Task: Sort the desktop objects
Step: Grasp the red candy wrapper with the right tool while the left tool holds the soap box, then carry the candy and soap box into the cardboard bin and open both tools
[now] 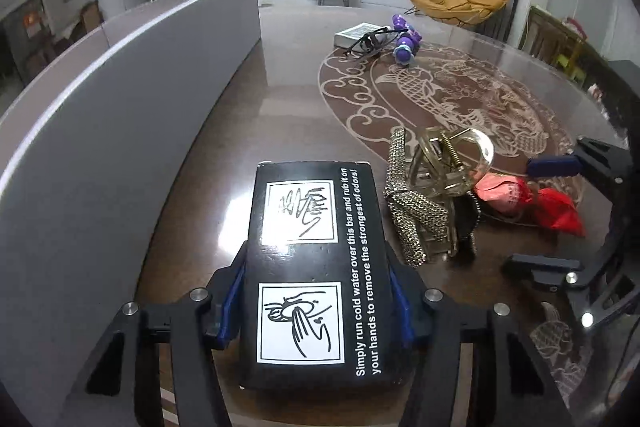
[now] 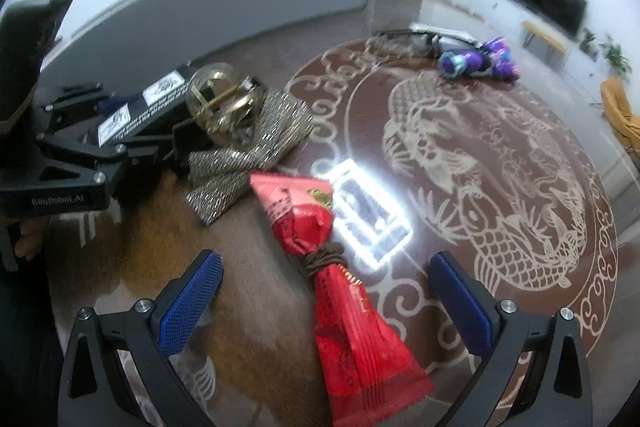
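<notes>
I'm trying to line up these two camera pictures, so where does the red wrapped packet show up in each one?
Left wrist view: the red packet lies at the right, just past the clear hair clip.
Right wrist view: the red packet lies bottom centre, between the open fingers of the right hand-held gripper.
Shared landmark: the sparkly bow, beside the packet in both views.

Both fisheye views bend straight lines hard toward dark, vignetted corners. Indoor light is dim and even, the white walls blown out. In the right wrist view an overhead lamp throws a blazing rectangular glare on the glossy table (image 2: 372, 215), and the whole frame is soft with motion blur. The left wrist view is sharper, with faint sheen on the table (image 1: 240, 131).
</notes>
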The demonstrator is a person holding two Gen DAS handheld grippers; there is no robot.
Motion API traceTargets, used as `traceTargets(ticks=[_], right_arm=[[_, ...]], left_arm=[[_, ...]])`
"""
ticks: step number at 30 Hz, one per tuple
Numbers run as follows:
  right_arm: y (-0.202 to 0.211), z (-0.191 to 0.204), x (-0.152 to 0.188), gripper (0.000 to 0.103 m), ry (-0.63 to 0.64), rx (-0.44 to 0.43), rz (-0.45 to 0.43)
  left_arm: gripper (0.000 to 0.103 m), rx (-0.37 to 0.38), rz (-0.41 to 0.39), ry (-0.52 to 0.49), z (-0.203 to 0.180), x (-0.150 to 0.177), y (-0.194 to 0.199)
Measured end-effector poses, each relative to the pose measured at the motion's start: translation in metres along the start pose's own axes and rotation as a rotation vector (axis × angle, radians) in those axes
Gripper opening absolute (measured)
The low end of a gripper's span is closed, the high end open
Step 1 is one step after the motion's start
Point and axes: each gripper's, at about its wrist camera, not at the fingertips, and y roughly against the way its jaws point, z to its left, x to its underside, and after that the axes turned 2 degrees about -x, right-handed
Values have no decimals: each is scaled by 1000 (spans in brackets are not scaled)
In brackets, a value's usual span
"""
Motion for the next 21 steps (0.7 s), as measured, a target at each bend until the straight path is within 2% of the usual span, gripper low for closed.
traceTargets(ticks=[1,2,3,4,8,12,17,20,21], right_arm=[[3,2,-2,77,11,-7,10],[6,4,-4,43,18,-11,8],[9,4,-8,25,15,-8,18],[11,2,-11,19,-17,-1,54],[26,-3,-7,19,-92,21,83],[59,-10,-11,19,-200,12,23],[96,9,-62,19,-204,-45,-113],[100,34,-113,19,-199,-136,-202],[100,49,-131,19,-193,-179,-231]], left_arm=[[58,4,1,6,1,0,0],[57,9,2,10,1,0,0],[57,24,4,17,2,0,1],[57,62,7,34,5,0,3],[58,136,3,77,8,4,17],[58,180,-63,113,15,5,53],[58,197,-163,204,61,-7,107],[58,137,-201,266,111,-17,130],[58,93,-210,285,131,-20,135]])
